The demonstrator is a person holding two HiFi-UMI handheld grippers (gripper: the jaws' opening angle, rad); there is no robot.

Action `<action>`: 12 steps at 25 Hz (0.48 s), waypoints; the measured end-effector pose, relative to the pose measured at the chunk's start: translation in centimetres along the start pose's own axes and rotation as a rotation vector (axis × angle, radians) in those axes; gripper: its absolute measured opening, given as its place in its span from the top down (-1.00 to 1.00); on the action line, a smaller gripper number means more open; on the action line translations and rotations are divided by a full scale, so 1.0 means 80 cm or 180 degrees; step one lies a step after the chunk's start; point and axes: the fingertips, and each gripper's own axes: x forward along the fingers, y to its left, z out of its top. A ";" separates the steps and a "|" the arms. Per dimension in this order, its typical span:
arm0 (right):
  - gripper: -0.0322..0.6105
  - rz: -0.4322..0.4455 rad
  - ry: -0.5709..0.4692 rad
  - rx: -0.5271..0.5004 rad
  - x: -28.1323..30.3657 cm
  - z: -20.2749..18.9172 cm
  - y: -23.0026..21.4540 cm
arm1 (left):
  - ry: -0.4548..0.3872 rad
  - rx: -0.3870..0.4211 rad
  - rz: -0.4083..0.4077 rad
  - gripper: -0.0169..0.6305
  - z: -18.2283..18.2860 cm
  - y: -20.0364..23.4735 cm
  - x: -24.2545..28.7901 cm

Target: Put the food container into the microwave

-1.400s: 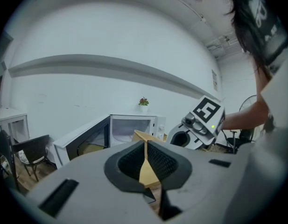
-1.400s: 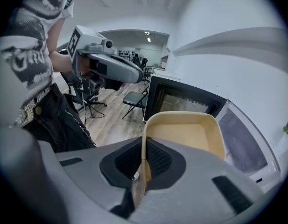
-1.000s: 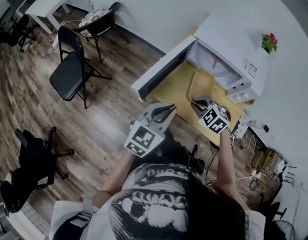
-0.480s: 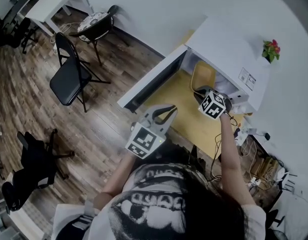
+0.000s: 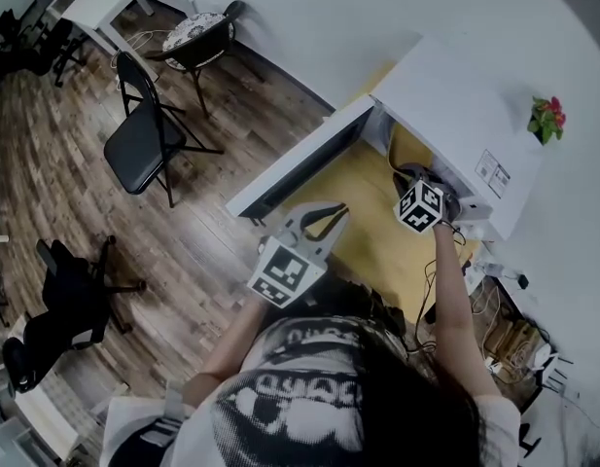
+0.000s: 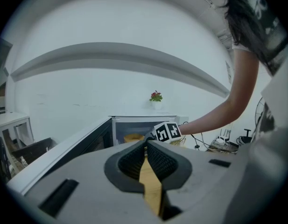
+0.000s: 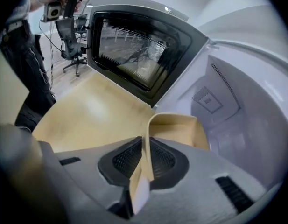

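The right gripper [image 7: 146,143] reaches into the open white microwave oven [image 5: 455,95]. Its jaws have just been opening. The side wall of the beige plastic food container [image 7: 181,129] stands between the pads with no visible gap. The container is inside the cavity, near the front. The left gripper [image 6: 145,146], jaws closed and empty, hovers at the yellow table [image 5: 363,227] edge.
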 end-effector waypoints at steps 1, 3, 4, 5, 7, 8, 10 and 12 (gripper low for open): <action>0.75 -0.0084 0.0003 -0.0012 0.003 -0.002 -0.005 | 0.0006 -0.0002 0.0005 0.90 0.000 0.000 0.002; 0.74 -0.0227 0.0015 -0.0047 0.009 -0.006 -0.016 | 0.0017 -0.0003 0.0008 0.90 0.000 0.001 0.006; 0.72 -0.0289 0.0024 -0.0054 0.012 -0.008 -0.021 | 0.0023 -0.0003 0.0008 0.90 0.000 0.000 0.007; 0.72 -0.0345 0.0032 -0.0041 0.014 -0.010 -0.027 | 0.0029 -0.0004 0.0007 0.90 -0.001 0.000 0.009; 0.70 -0.0436 0.0033 0.0049 0.017 -0.014 -0.039 | 0.0042 -0.0013 0.0007 0.90 -0.002 0.000 0.010; 0.69 -0.0470 0.0024 0.0119 0.018 -0.015 -0.045 | 0.0051 -0.0017 0.0009 0.90 -0.002 0.000 0.010; 0.69 -0.0519 -0.0002 0.0259 0.019 -0.015 -0.054 | 0.0069 -0.0024 0.0025 0.90 -0.004 0.002 0.009; 0.58 -0.0540 -0.0027 0.0349 0.018 -0.014 -0.059 | 0.0077 -0.0042 0.0049 0.90 -0.005 0.005 0.007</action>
